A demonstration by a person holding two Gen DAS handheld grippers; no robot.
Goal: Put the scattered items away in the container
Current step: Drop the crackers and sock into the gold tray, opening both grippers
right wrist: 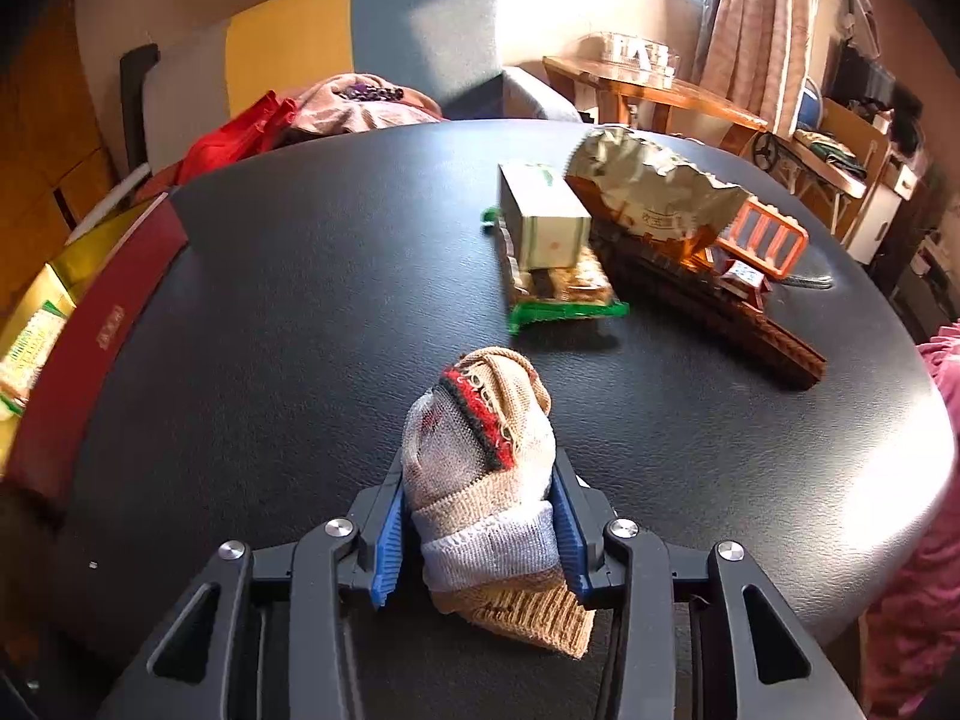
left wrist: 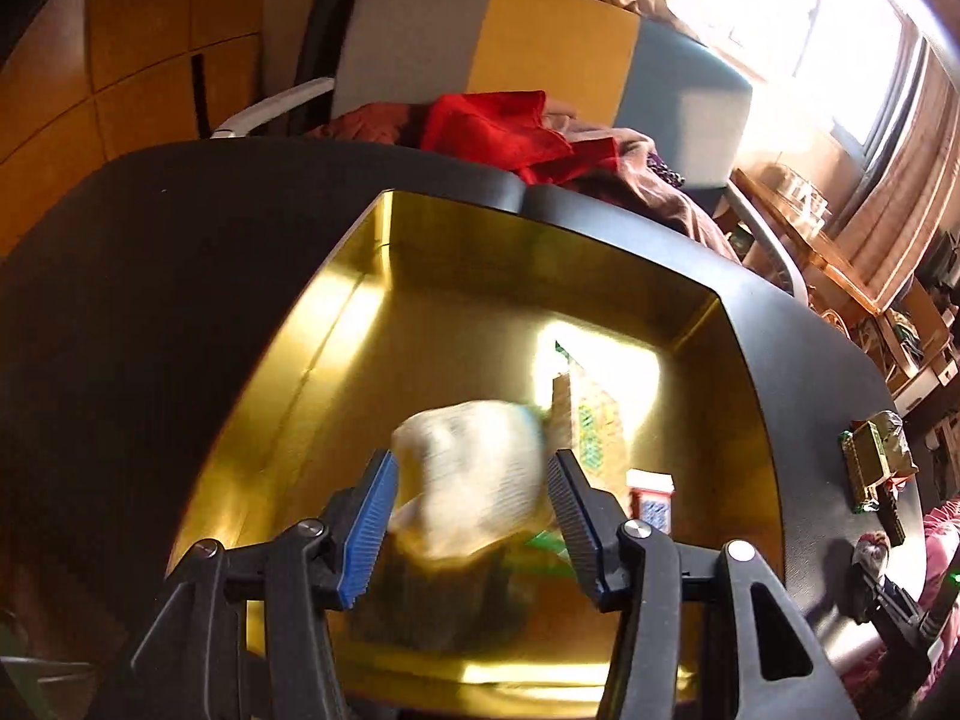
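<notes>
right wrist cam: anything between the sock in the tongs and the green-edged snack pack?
Nothing. In the right wrist view, only bare black table separates the rolled sock, gripped by the right tongs, from the snack pack.

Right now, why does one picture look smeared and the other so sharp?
Left wrist view: the pale knitted bundle between the left gripper fingers is motion-blurred, and sunlight glares off the gold-lined box. Right wrist view: the beige knitted sock is crisp; fisheye bends the black table.

Home: sofa [right wrist: 360,18], curtains [right wrist: 756,6], laundry [left wrist: 510,126]
</notes>
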